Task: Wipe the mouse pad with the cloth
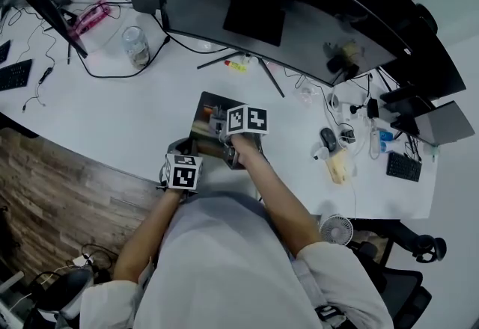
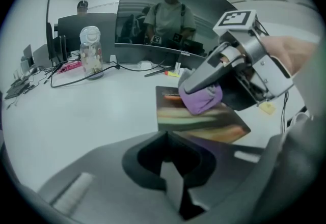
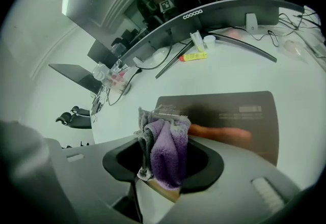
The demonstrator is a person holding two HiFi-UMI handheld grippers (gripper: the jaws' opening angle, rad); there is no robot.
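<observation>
A dark mouse pad [image 1: 209, 111] with a blurred colourful print lies on the white desk in front of the monitor. My right gripper [image 3: 163, 142] is shut on a bunched purple and grey cloth [image 3: 169, 152]. In the left gripper view, the cloth [image 2: 201, 100] sits on the mouse pad [image 2: 199, 124] under the right gripper [image 2: 205, 91]. My left gripper [image 2: 170, 172] is low at the pad's near left corner, its jaws together with nothing seen between them. The pad's near edge is hidden behind it. In the head view the left gripper [image 1: 184, 149] is just left of the right gripper [image 1: 221, 131].
A wide curved monitor [image 1: 284, 13] on splayed legs stands behind the pad. A clear jar [image 1: 136, 46] and cables lie at the far left. A yellow tube [image 1: 236, 66] is under the screen. A mouse [image 1: 328, 138] and small keyboard [image 1: 405, 167] are to the right.
</observation>
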